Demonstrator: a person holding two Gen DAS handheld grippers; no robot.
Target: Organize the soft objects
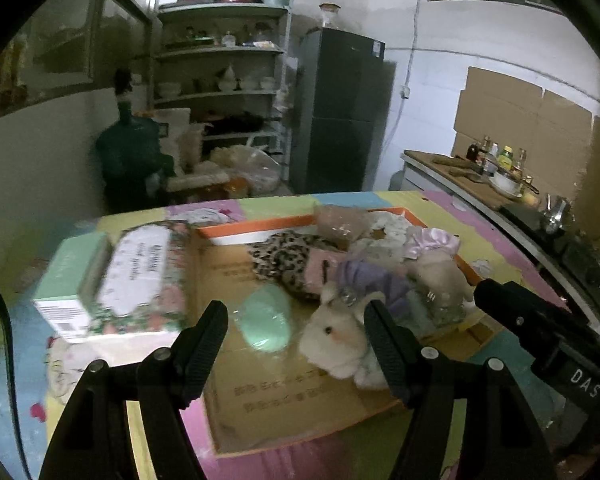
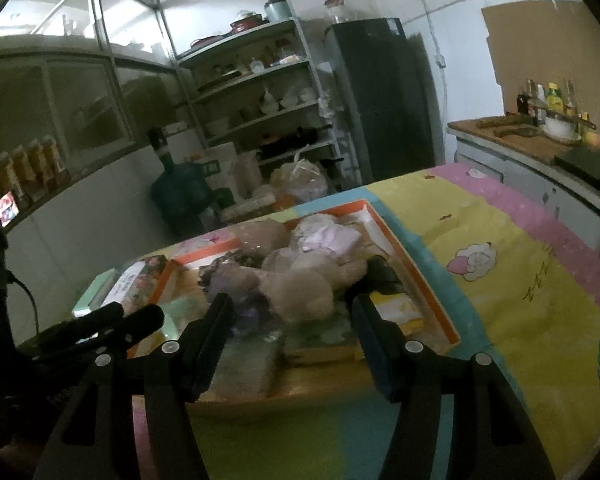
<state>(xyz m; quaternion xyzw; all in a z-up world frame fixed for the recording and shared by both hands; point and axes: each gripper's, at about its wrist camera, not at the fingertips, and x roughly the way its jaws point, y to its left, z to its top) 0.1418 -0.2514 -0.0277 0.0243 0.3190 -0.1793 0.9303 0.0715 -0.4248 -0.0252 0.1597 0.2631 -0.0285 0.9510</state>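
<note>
A shallow cardboard tray with an orange rim (image 1: 260,227) lies on the table and holds a heap of soft things. Among them are a white plush bunny (image 1: 336,344), a mint green pad (image 1: 266,322), a leopard-print piece (image 1: 284,260), purple cloth (image 1: 368,278) and a pink satin scrunchie (image 1: 436,240). My left gripper (image 1: 296,316) hovers open over the tray's near end, its pads touching nothing; the bunny sits just beyond its right finger. My right gripper (image 2: 292,302) is open too, above the tray rim (image 2: 424,284). A beige plush (image 2: 300,290) lies beyond its fingers, free of them.
A floral tissue box (image 1: 140,276) and a mint carton (image 1: 72,276) stand left of the tray. The table wears a patchwork cartoon cloth (image 2: 500,288). A counter with bottles (image 1: 496,160) runs along the right; a fridge (image 1: 340,112), shelves and a water jug (image 1: 132,148) stand behind.
</note>
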